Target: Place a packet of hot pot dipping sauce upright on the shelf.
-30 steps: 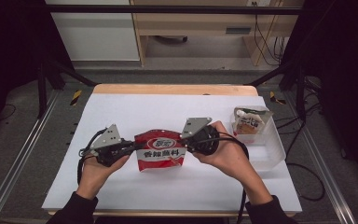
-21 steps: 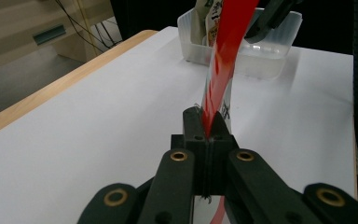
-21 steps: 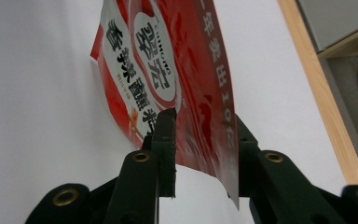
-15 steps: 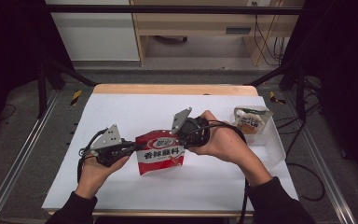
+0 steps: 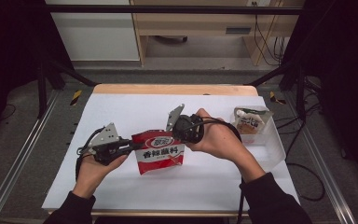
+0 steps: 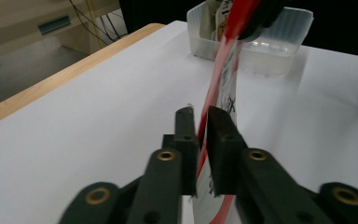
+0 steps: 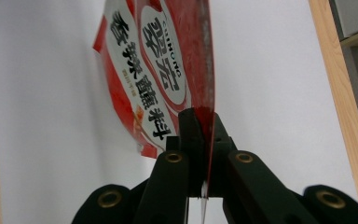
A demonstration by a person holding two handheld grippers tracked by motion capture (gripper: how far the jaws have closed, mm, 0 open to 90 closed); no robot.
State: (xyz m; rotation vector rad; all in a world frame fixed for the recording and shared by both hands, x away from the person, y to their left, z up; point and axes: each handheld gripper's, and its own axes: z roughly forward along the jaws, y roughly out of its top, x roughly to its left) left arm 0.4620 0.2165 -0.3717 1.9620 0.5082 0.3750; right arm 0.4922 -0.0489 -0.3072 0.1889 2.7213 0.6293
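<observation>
My right gripper [image 7: 200,121] just closes on top edge of red pouch [image 5: 160,150], wrist rolled since a second ago; left gripper [image 6: 201,122] pinches opposite edge. Both ends clamped; judging tear-open next.

A lab: dark frame rails [image 5: 23,158] around a white-covered table [image 5: 135,109]

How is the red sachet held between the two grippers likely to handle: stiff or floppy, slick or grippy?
Probably floppy: the red sachet curves between the left gripper and the right gripper, each pinching an edge. Likely light, since thin edge pinches carry it above the table. Its glossy film may be slick, so a loose pinch could slip.
</observation>
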